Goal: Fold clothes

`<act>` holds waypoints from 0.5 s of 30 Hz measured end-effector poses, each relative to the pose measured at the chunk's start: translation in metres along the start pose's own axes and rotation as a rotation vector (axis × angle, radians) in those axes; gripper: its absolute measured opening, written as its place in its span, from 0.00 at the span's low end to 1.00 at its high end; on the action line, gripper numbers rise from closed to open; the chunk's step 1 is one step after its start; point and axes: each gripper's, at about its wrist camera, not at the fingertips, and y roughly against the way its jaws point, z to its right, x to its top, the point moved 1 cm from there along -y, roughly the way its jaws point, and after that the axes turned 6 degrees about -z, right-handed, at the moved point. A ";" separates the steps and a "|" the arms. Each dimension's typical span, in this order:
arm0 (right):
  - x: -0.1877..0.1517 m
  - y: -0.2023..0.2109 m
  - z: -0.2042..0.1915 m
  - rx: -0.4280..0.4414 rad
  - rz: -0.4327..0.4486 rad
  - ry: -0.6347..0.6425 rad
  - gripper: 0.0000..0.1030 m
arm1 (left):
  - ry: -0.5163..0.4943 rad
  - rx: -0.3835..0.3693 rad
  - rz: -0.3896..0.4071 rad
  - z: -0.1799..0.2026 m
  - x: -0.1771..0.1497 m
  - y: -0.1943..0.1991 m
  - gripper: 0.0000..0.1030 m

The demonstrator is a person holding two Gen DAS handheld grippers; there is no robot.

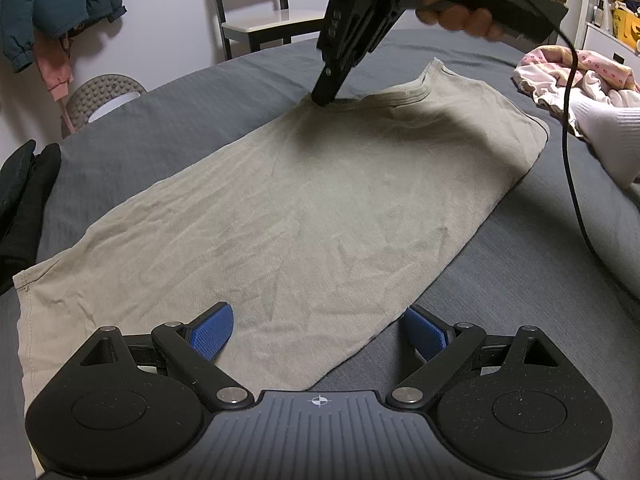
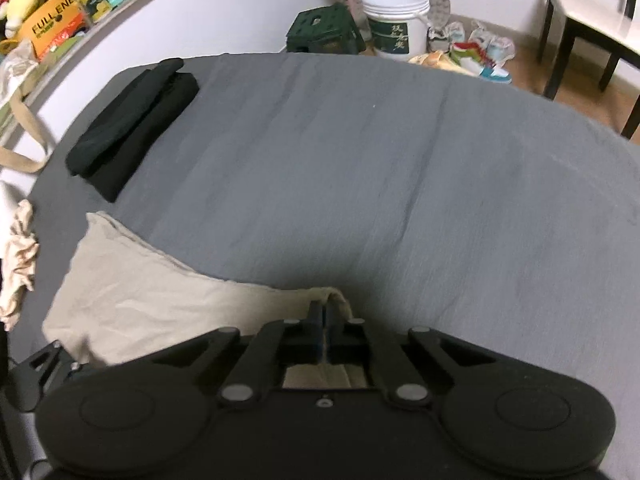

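shirt (image 1: 304, 208) plain; orange box (image 2: 54, 20) reads "fullene".

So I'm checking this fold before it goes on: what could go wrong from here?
1. The right tongs pinch only a thin bit of the beige shirt at its collar; it may slip out when lifted.
2. The left tongs are open over the hem, so that end could drag and wrinkle.

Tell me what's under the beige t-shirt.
The beige t-shirt lies flat on the grey bed sheet, which shows all around it. Anything directly beneath the fabric is covered; no bulge shows.
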 end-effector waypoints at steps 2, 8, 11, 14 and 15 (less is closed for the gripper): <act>-0.002 -0.008 -0.005 -0.045 -0.006 0.025 0.02 | -0.001 0.000 -0.002 0.000 0.001 0.000 0.89; -0.005 -0.018 -0.010 -0.148 0.015 0.037 0.16 | 0.002 0.002 -0.003 0.001 0.001 0.000 0.89; -0.005 -0.004 -0.001 -0.153 0.015 0.040 0.17 | 0.004 0.003 -0.002 0.001 0.001 0.000 0.90; -0.010 0.014 0.009 -0.108 -0.022 0.052 0.24 | 0.006 0.005 -0.002 0.001 0.001 -0.001 0.90; -0.016 0.019 0.009 -0.086 -0.038 0.079 0.33 | 0.008 0.007 -0.002 0.002 0.002 -0.001 0.90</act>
